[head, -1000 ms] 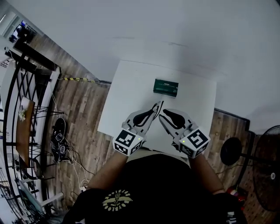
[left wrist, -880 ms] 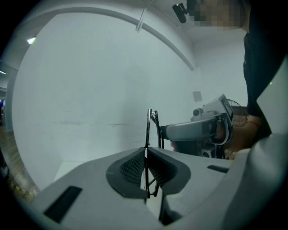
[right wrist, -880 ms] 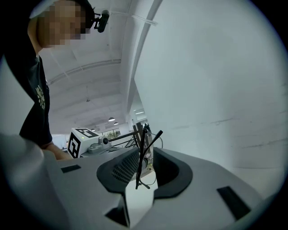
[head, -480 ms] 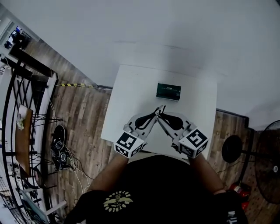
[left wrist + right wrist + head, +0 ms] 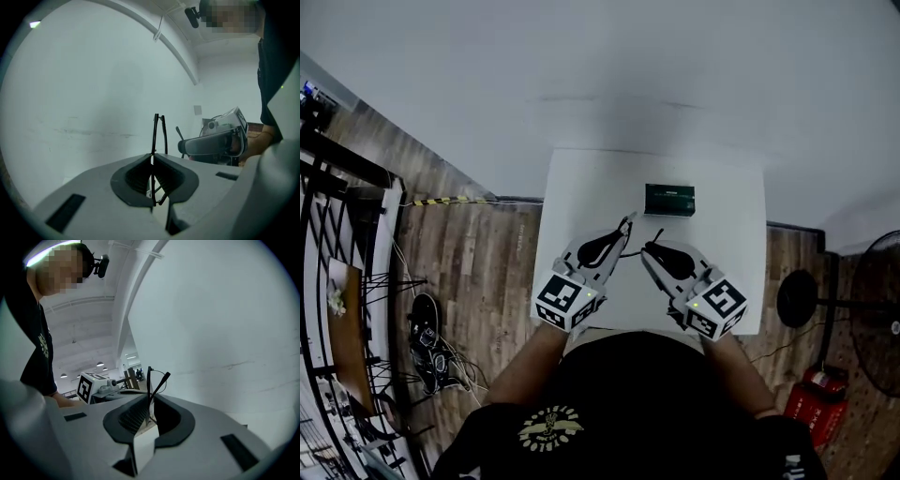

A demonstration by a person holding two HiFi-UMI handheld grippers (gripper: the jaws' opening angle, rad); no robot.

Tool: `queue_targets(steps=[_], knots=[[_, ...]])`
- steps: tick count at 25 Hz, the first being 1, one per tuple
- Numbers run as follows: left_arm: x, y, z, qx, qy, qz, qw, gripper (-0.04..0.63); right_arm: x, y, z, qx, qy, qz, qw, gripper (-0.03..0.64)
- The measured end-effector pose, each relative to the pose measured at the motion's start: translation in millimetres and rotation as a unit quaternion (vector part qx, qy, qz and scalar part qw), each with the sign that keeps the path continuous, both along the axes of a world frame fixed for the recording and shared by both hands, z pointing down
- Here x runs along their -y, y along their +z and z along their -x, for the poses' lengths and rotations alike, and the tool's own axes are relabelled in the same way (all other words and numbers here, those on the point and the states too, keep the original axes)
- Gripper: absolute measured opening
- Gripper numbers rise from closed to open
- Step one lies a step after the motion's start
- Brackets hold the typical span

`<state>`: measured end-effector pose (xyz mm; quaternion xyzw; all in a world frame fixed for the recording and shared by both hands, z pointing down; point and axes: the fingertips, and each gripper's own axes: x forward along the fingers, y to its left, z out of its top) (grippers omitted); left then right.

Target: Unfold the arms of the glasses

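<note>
The thin black glasses [image 5: 154, 133] stand upright between the pads of my left gripper [image 5: 623, 228], which is shut on the frame above the white table [image 5: 572, 183]. One arm of the glasses [image 5: 179, 134] reaches out sideways from the frame to my right gripper [image 5: 650, 249]. In the right gripper view that arm [image 5: 161, 380] sticks up between the jaws, which are closing, with the pads against it. The two grippers point toward each other with a small gap between their tips. The left gripper [image 5: 91, 386] shows beyond the arm, and the right gripper [image 5: 218, 140] shows beyond the frame.
A dark green box [image 5: 669, 200] lies on the table just beyond the grippers. Wood floor surrounds the table, with shoes and cables [image 5: 427, 323] at the left, a black fan [image 5: 872, 309] and a red object [image 5: 811, 405] at the right. A white wall is behind.
The gripper tips were together at the glasses; now they are apart, the left one drawn off to the left with the frame. The right jaws have narrowed.
</note>
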<state>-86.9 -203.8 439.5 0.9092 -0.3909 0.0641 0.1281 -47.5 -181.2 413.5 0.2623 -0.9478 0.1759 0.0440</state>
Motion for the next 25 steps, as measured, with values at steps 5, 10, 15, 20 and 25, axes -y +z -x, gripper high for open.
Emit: queue_targets(steps=[5,10,15,20,25], knots=[[16,-4,34,-0.009,0.007,0.001,0.9999,0.023,5,2,24,0.002,0.028,0.002,1.000,0.035],[27,-7,55,-0.014,0.008,0.000,0.9999,0.023,5,8,36,0.008,0.054,0.007,0.998,0.032],[38,-7,63,-0.025,0.010,-0.001,0.9996,0.023,5,17,37,0.011,0.073,0.012,0.997,0.031],[41,-16,70,-0.049,0.007,-0.002,0.9988,0.021,-5,18,38,0.013,0.090,0.010,0.996,0.028],[41,-25,71,-0.081,0.008,0.004,0.9967,0.021,-17,18,32,0.011,0.103,0.009,0.995,0.026]])
